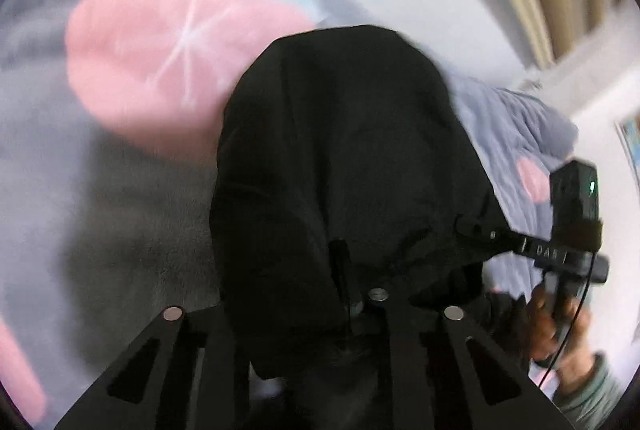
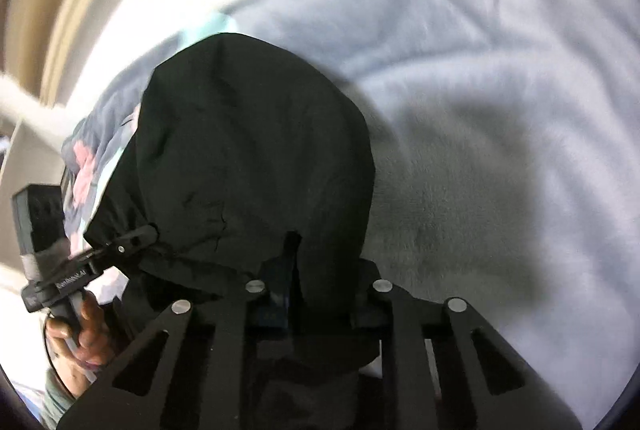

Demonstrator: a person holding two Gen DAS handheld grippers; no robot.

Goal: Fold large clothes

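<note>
On the body of the right gripper (image 1: 476,230), seen from the left wrist, pale letters read about "DAS". On the left gripper (image 2: 138,236) the pale lettering was too blurred to read.

The black garment (image 1: 344,166) is covering the fingertips of the left gripper (image 1: 348,294) in the left wrist view; its lower part is running out past the bottom edge. In the right wrist view the same garment is hiding the tips of the right gripper (image 2: 296,270). Motion blur is smearing the pink and teal bedding print (image 1: 172,62) at upper left, leaving its pattern unreadable. The person's hand (image 1: 560,326) at lower right is being cut off by the frame's rim.
</note>
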